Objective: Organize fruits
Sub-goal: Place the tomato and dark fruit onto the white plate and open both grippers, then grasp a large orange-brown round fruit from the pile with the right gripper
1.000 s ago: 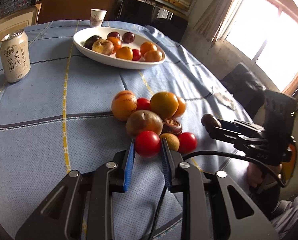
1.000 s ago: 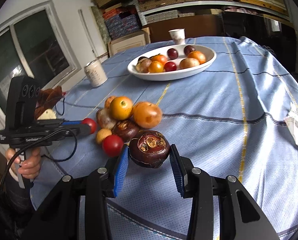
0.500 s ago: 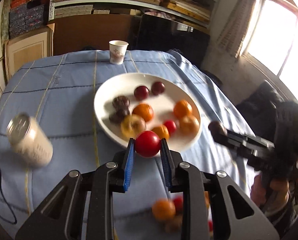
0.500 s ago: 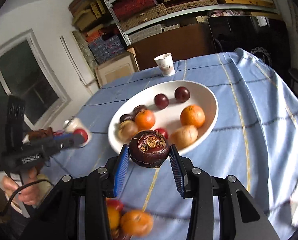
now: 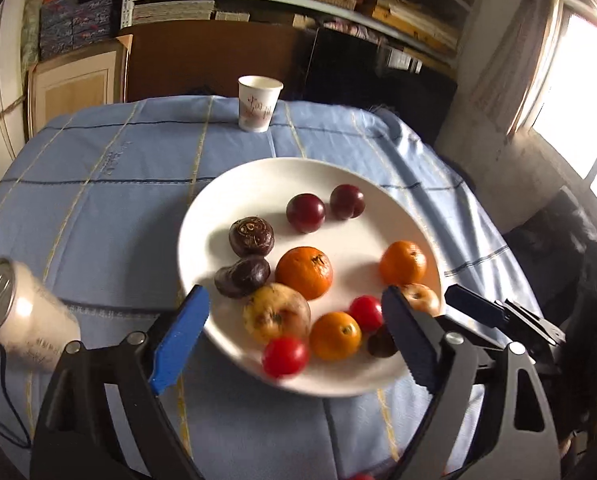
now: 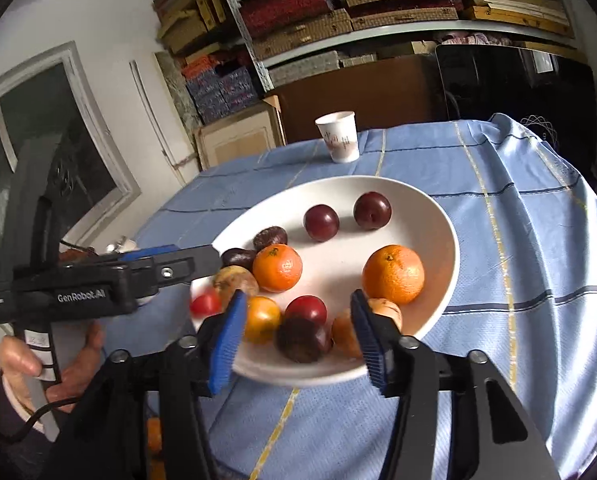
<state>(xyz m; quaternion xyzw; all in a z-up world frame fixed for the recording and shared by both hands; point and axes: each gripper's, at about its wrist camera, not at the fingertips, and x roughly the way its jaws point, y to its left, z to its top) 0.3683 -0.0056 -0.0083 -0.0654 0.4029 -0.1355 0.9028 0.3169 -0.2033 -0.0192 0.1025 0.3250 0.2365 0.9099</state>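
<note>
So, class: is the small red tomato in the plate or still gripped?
In the plate: the tomato lies blurred between open left tongs.

A paper cup point(image 5: 259, 103) stands at the blue tablecloth's point(image 5: 110, 208) far edge; a pale can point(image 5: 22, 322) sits left; shelves point(image 6: 378, 12) behind.

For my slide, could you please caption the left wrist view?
Open left tool above white plate, red tomato just released.

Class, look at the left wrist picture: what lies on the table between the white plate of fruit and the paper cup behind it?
Nothing: in the left wrist view, only bare blue tablecloth lies between the white plate and the paper cup.
</note>
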